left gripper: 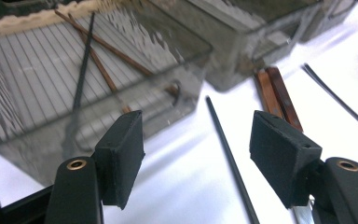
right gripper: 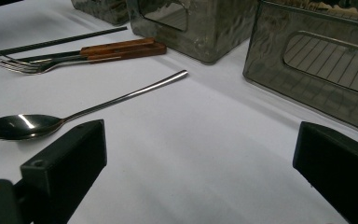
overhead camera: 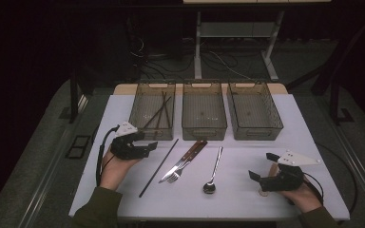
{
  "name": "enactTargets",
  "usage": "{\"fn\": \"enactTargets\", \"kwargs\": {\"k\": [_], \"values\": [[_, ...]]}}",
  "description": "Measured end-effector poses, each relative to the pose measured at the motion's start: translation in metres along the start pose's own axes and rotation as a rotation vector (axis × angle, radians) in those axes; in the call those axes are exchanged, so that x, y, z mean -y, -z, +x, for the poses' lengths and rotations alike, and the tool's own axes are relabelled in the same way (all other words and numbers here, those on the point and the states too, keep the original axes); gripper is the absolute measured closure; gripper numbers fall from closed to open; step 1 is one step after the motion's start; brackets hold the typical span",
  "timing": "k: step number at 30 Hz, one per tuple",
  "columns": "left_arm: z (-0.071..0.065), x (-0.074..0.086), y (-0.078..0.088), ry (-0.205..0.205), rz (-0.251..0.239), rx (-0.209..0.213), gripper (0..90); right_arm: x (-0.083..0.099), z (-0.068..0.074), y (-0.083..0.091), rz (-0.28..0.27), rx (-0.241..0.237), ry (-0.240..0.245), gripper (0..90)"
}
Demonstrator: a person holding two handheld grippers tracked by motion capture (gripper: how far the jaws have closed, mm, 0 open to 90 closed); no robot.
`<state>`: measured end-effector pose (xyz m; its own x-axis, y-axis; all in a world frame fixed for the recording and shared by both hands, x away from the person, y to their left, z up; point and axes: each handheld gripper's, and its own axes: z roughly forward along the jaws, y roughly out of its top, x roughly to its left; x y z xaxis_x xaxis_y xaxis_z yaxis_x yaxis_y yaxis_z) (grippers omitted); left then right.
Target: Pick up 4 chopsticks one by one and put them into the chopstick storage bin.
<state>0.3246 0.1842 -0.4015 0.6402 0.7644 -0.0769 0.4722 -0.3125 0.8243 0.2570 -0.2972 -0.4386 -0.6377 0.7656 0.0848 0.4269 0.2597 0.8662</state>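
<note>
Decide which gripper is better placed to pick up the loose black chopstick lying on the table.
Left. The left gripper sits open right beside the black chopstick, which runs between its fingers in its own view; the right gripper is beyond the spoon.

This looks like a lab or recording studio rather than a home. A white table (overhead camera: 237, 190) stands lit in an otherwise dark room with black surroundings. Beyond the table's far edge, loose cables (overhead camera: 218, 59) sprawl on the grey floor around the metal legs of a second desk (overhead camera: 198, 47). Floor rails (overhead camera: 47, 175) run left of the table.
</note>
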Motion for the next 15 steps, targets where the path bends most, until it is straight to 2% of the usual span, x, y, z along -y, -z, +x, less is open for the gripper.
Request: {"fn": "enactTargets", "kwargs": {"k": [3, 5, 7, 13, 15], "values": [[-0.007, 0.011, 0.003, -0.008, 0.012, 0.0, 38.3, 0.0, 0.001, 0.0, 0.001, -0.002, 0.003, 2.2], [-0.01, 0.018, 0.005, -0.011, 0.032, 0.014, 45.5, 0.0, 0.001, 0.0, -0.001, -0.001, 0.006, 2.2], [-0.012, 0.024, 0.005, -0.02, 0.053, 0.006, 51.8, 0.0, 0.001, 0.0, 0.0, 0.0, 0.006, 2.2], [-0.014, 0.036, 0.003, 0.034, 0.092, 0.045, 67.9, 0.0, 0.001, 0.0, 0.003, 0.001, 0.004, 2.2], [-0.016, 0.037, 0.002, 0.034, 0.097, 0.045, 71.5, 0.0, 0.001, 0.0, 0.003, 0.001, 0.004, 2.2]]}}
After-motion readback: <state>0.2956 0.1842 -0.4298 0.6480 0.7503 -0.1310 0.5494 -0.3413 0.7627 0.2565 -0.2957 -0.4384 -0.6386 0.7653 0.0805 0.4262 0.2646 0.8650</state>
